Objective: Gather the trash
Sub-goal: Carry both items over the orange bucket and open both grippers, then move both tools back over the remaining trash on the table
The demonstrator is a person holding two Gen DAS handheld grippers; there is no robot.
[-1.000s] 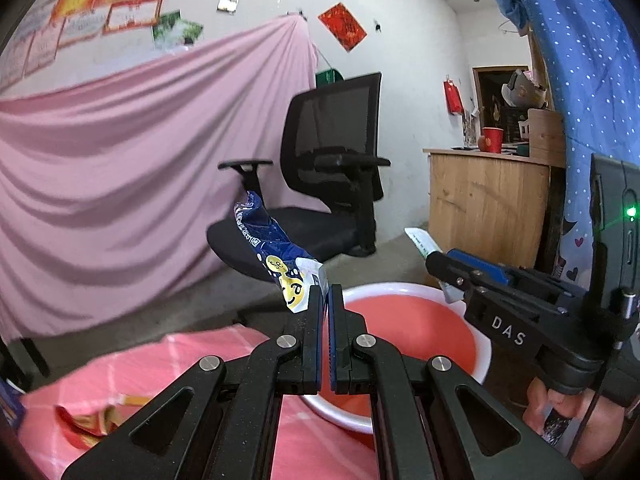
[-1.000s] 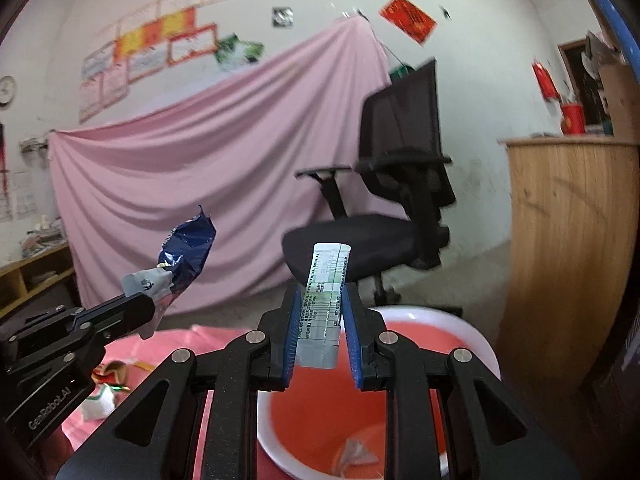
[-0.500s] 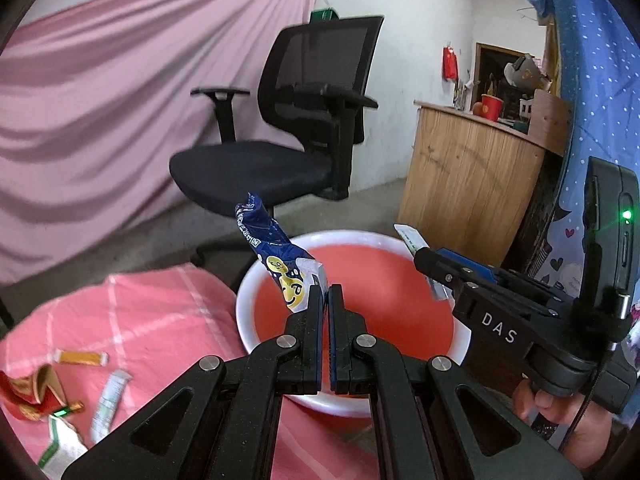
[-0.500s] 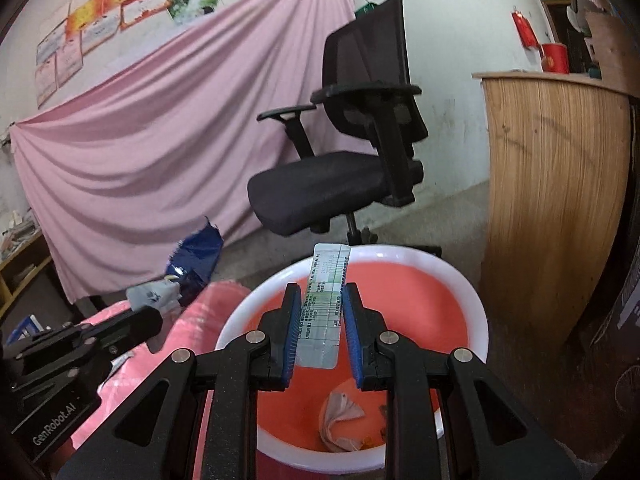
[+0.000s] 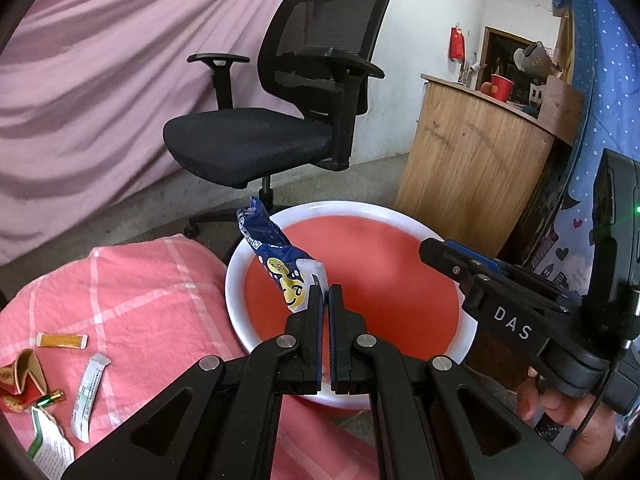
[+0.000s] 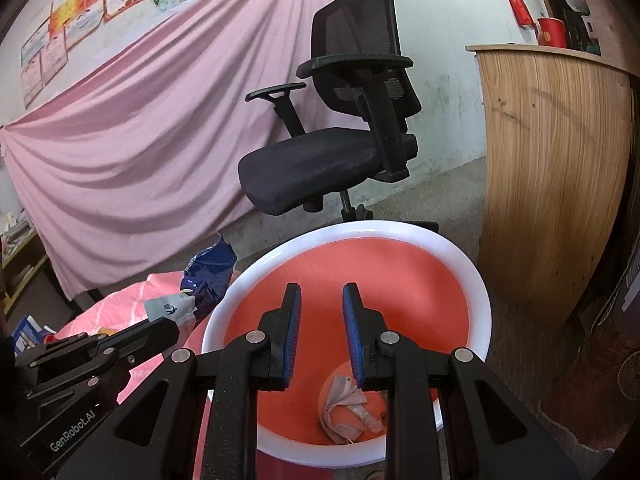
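Released since the earlier frame, the white-green sachet is gone from the spread right gripper (image 6: pixel 321 322) above the red white-rimmed bin (image 6: pixel 478 280); the left gripper (image 5: pixel 325 298) clamps the crumpled blue foil wrapper (image 5: pixel 272 258) over the rim, to drop next.

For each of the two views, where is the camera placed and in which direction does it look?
Left wrist: on the left gripper, facing the red bin; its fingers pinch a blue wrapper; the right gripper and the person's hand show.
Right wrist: on the right gripper, looking down into the bin; jaws apart; the left gripper shows.
Shared: bin, wrapper, office chair.
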